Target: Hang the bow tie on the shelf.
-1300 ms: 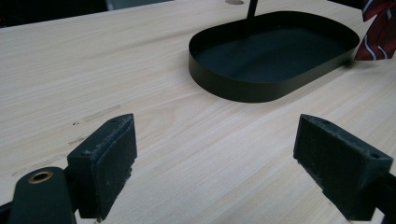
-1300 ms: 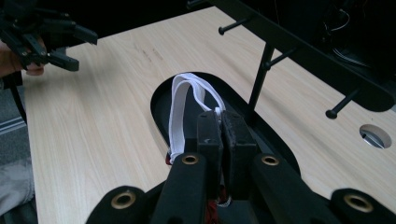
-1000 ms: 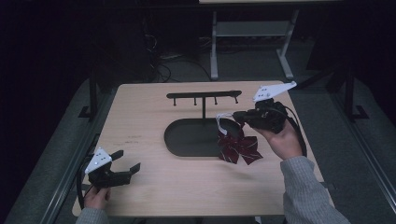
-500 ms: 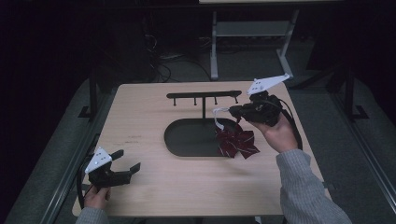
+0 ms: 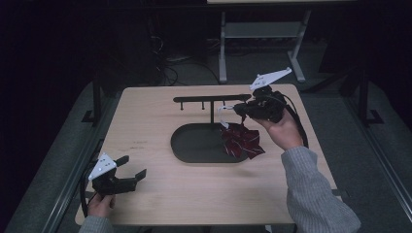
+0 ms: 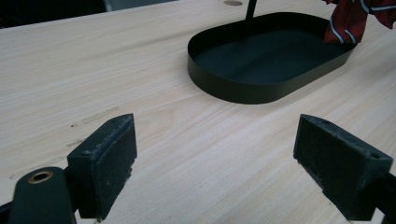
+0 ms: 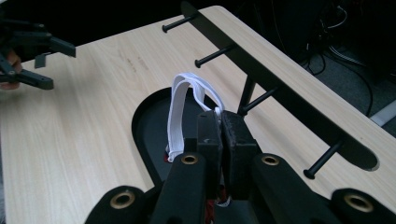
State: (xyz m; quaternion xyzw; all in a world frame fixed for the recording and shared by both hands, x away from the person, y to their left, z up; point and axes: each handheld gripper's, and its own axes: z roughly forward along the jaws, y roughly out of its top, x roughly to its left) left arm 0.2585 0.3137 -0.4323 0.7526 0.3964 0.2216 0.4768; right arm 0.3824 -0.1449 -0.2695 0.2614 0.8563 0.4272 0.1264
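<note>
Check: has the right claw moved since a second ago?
Yes. The right claw, shut on the white strap of the red bow, has risen and edged toward the black peg rack.

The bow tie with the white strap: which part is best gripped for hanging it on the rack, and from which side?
Probably the white strap, pinched at one end where the right gripper is shut on it, coming from the rack's peg side. That leaves the loop standing open ahead of the jaws, free to slip over a peg, while the red bow hangs below, clear of the rack.
</note>
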